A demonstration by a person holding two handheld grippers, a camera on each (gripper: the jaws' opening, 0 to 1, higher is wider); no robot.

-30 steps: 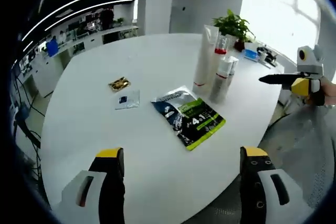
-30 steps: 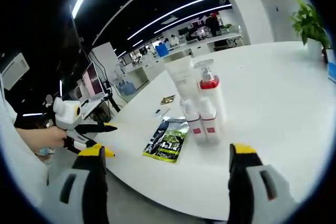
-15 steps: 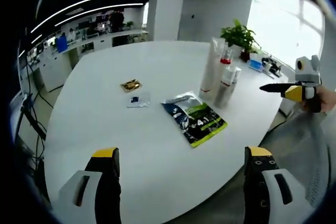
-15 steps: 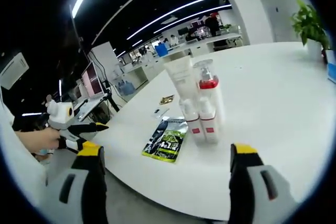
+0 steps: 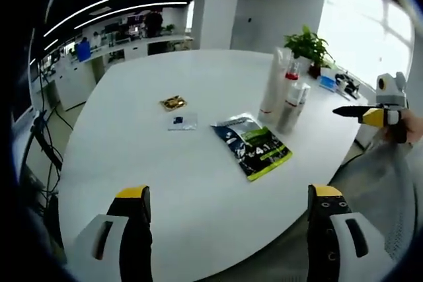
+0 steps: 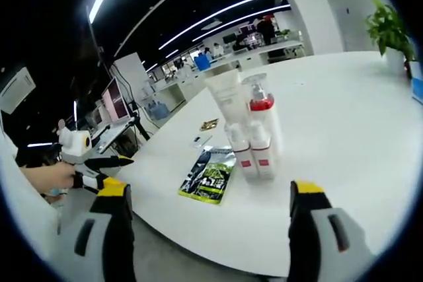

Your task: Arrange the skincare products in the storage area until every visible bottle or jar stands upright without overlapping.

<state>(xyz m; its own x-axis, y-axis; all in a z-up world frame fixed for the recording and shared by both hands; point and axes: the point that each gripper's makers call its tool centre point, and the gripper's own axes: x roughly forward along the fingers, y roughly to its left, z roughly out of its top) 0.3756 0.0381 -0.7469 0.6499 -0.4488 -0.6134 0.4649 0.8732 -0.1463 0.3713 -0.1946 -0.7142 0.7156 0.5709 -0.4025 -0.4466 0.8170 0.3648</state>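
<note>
With the tall white tube [image 6: 227,100], the red-collared pump bottle [image 6: 262,120] and two small white bottles [image 6: 254,153] upright together mid-table [image 5: 198,229], we judge the job nearly finished, our left gripper [image 5: 228,229] and right gripper [image 6: 208,226] both spread and empty, the green sachet [image 5: 255,147] lying flat beside them.

Open-plan office: desks [image 5: 125,47], monitors [image 6: 114,104]
</note>
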